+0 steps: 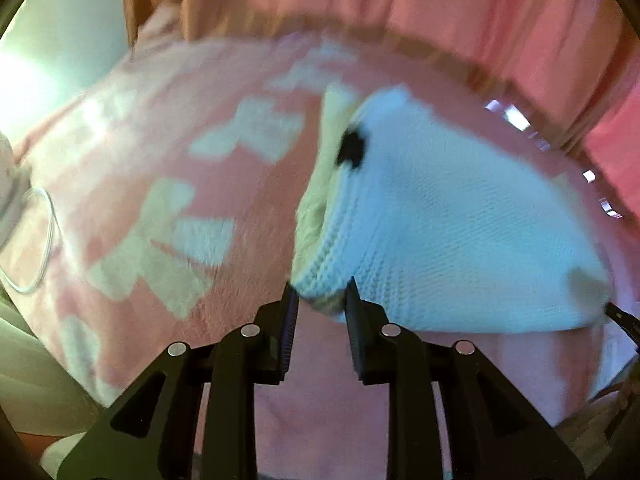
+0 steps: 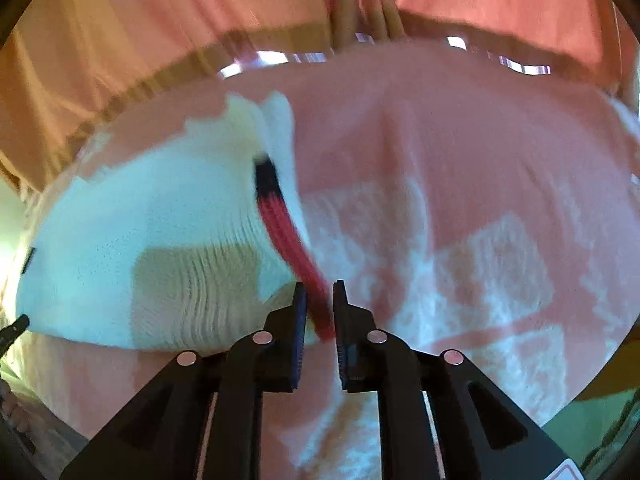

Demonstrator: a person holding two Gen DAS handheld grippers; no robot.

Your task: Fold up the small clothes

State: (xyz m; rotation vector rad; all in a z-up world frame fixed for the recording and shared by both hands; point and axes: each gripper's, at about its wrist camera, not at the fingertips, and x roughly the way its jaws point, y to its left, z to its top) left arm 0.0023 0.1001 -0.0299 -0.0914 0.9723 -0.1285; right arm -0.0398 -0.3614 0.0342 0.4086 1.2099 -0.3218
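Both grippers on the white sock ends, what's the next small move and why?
Probably lift and pull the ends slightly apart. The left gripper pinches the white sock at its ribbed end, the right gripper grips the red-striped end, and the sock lies bunched on the pink blanket.

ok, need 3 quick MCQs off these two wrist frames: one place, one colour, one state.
1. Where does the white knit garment lie?
A. on the pink-and-white patterned blanket
B. on bare wood
C. in a basket

2. What colour is the band at the edge in the right claw?
A. green
B. red and black
C. yellow

3. What is the left claw doing?
A. hanging open, clear of the cloth
B. holding a hanger
C. pinching the garment's ribbed edge

Answers:
1 A, blanket shows all round it.
2 B, the red band runs to black further up.
3 C, ribbing sits between its fingers.
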